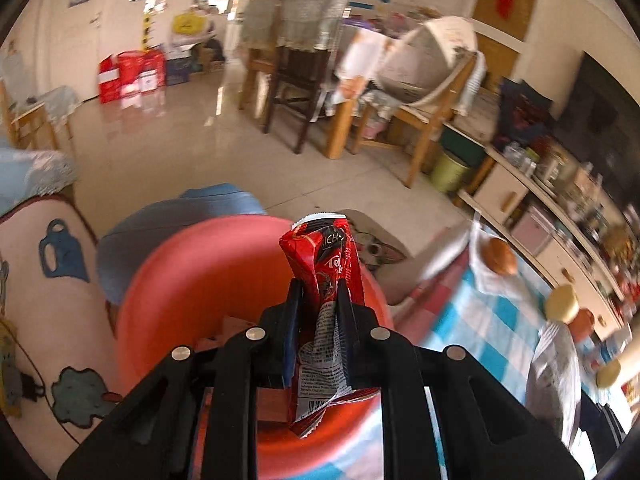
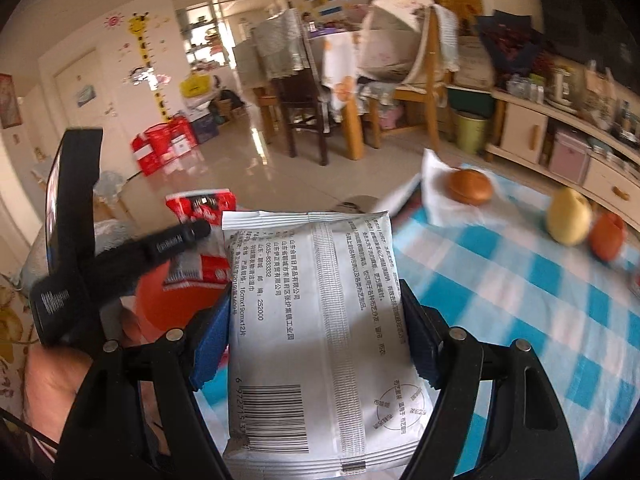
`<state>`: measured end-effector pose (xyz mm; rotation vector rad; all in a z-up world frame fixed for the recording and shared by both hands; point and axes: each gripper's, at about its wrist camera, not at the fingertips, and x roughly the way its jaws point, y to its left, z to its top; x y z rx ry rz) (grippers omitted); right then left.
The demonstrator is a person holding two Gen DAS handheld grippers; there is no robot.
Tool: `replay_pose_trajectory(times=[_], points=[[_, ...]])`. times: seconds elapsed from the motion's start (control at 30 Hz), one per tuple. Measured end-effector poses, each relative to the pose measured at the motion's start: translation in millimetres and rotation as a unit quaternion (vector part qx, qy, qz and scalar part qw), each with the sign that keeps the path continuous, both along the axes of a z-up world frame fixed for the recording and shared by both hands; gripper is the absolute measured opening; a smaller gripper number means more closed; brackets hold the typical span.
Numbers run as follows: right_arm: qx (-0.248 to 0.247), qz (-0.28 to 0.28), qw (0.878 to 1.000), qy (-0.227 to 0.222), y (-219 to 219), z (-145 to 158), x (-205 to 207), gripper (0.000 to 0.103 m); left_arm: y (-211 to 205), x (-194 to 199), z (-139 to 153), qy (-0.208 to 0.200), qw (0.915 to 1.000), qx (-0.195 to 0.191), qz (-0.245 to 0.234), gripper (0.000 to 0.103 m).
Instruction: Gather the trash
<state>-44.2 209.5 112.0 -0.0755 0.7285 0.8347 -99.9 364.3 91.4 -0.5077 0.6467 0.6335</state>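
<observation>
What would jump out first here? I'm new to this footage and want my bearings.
The red snack wrapper, pinched upright in the left gripper over a red bin. Next, the large white packet with a barcode, clamped in the right gripper and filling that view. Behind lies a blue checked tablecloth with a brown bun on tissue.

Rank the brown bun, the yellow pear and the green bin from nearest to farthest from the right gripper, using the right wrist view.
1. Brown bun, on white paper at the table's far edge, right of centre.
2. Yellow pear, on the checked cloth, further right.
3. Green bin, on the floor beyond the table.
</observation>
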Motion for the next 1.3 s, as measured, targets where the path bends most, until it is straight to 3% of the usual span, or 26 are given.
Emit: replay_pose_trajectory(times=[0.3,0.53,0.57,0.6,0.63,0.73,0.8,0.97,1.1,1.3], points=[[0.013,0.034,0.999,0.011,74,-9,17,0.077,49,-10,-19,0.015,0.9980,-0.026,0.056,0.019],[0.035,0.049,0.997,0.055,94,-28,29,0.081,70,-22,-26,0.010,0.9948,-0.041,0.093,0.020],[0.044,0.048,0.996,0.059,91,-28,29,0.082,69,-22,-24,0.008,0.9951,-0.036,0.092,0.027],[0.049,0.038,0.996,0.059,86,-27,29,0.087,67,-21,-22,0.006,0.9953,-0.027,0.093,0.045],[0.051,0.028,0.997,0.057,80,-25,28,0.090,63,-21,-19,0.005,0.9953,-0.017,0.095,0.053],[0.055,0.007,0.997,0.046,57,-19,25,0.090,50,-20,-9,-0.003,0.9964,0.018,0.083,0.066],[0.044,-0.012,0.998,0.031,42,-15,21,0.090,39,-17,-1,-0.006,0.9964,0.043,0.072,0.081],[0.009,-0.059,0.998,-0.020,-5,-10,4,0.090,3,-3,16,-0.006,0.9952,0.096,0.022,0.084],[-0.007,-0.097,0.994,-0.052,-45,-5,-8,0.090,-30,1,28,-0.031,0.9926,0.113,-0.030,0.093],[-0.034,-0.154,0.984,-0.083,-107,7,-26,0.091,-77,-3,43,-0.077,0.9855,0.116,-0.096,0.096]])
